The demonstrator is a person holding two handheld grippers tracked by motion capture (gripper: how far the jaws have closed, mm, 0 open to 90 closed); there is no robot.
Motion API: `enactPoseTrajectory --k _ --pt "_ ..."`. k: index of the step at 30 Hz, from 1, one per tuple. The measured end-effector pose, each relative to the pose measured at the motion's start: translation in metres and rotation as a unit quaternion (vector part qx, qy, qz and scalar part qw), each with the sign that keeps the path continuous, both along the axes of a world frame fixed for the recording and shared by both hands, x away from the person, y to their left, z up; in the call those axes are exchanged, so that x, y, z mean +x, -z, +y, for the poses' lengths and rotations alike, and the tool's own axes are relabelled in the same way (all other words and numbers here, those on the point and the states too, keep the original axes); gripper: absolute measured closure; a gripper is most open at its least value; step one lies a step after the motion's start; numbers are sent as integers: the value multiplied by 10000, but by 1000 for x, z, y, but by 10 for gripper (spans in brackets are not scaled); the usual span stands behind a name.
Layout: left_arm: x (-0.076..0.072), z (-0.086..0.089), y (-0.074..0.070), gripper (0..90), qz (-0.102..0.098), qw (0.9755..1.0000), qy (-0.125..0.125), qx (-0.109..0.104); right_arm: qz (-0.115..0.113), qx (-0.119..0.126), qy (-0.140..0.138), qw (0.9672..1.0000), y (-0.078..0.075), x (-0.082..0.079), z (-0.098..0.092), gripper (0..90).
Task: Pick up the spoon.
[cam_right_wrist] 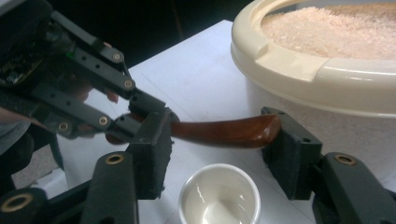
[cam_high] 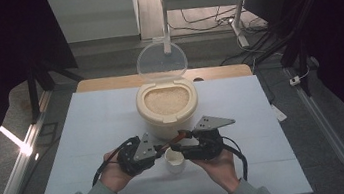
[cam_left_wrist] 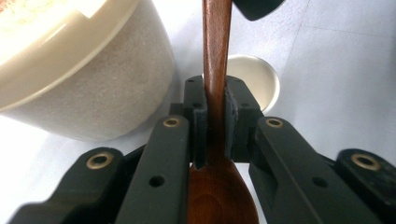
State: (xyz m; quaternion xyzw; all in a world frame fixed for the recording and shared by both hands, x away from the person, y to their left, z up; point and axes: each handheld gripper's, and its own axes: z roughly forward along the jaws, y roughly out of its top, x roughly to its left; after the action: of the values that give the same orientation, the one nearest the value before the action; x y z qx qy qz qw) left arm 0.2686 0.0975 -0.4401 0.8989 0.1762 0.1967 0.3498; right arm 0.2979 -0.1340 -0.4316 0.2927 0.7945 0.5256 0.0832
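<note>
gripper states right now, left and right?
Left gripper: shut on the wooden spoon, at its neck.
Right gripper: open; jaws stand either side of the spoon handle, far pad near its tip.

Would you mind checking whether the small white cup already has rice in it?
No, the small white cup shows a bare glossy inside, while the rice sits in the cream container.

One big tub of rice (cam_high: 166,103) with one clear lid (cam_high: 161,62) standing up behind it, one small white cup (cam_high: 175,160) in front of the tub, one brown wooden spoon (cam_right_wrist: 224,132), probably, above the cup, two grippers (cam_high: 139,153) (cam_high: 201,143) beside the cup
</note>
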Motion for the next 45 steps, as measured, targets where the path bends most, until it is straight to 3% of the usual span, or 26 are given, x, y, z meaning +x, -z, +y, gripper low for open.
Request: enactPoseTrajectory --k 3,15,19,26,29,38,45 --pt "0 0 1 797 -11 10000 0 14 22 92 31 10000 1 0 1 542" --pt "-2 -1 2 799 -110 9999 -28 122 81 566 -26 9984 -1 1 5 623" --pt "-3 -2 2 799 -133 9998 -7 147 80 680 -37 9976 -1 0 5 702" --pt "-3 -2 3 798 -163 9998 -18 145 199 1007 -296 9943 -1 2 4 793" --pt "-3 -3 4 797 -165 9997 -1 188 153 993 -369 9943 -1 1 5 812" --pt "-1 0 5 775 -52 9999 -16 -92 39 1072 -403 9934 -2 0 4 826" --pt "1 7 5 635 2 9994 -160 -320 -65 1166 -378 9924 -5 0 1 829"
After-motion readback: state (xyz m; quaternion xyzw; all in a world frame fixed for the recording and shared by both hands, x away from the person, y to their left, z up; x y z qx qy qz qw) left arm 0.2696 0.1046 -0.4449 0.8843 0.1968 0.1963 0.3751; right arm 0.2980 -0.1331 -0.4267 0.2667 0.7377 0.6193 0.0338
